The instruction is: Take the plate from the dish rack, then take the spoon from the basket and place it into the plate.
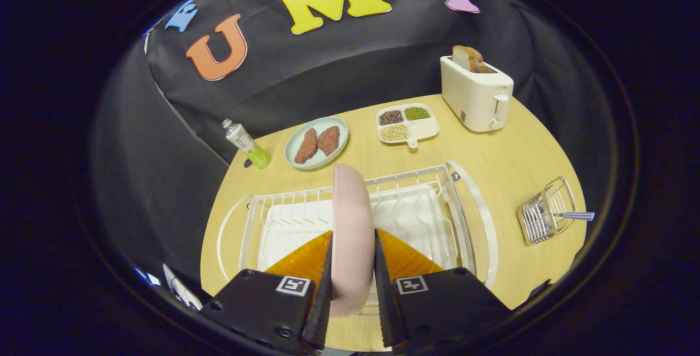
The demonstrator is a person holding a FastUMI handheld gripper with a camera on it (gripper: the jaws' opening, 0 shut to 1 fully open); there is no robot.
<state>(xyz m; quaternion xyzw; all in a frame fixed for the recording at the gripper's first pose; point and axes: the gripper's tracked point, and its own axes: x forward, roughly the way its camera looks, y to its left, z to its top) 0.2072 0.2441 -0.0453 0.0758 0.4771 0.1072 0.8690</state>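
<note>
The gripper (353, 268) pinches the pink plate (353, 225) edge-on above the dish rack (465, 219), and it could twist loose from so narrow a rim grip; the spoon (574, 216) waits in the wire basket (538, 222) at three o'clock.

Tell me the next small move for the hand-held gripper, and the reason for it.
Probably lift straight up. The hand-held gripper has its fingers closed on both faces of the pink plate, which stands on edge in the dish rack. Raising it should clear the rack's wires before it is carried to the bare table.
</note>
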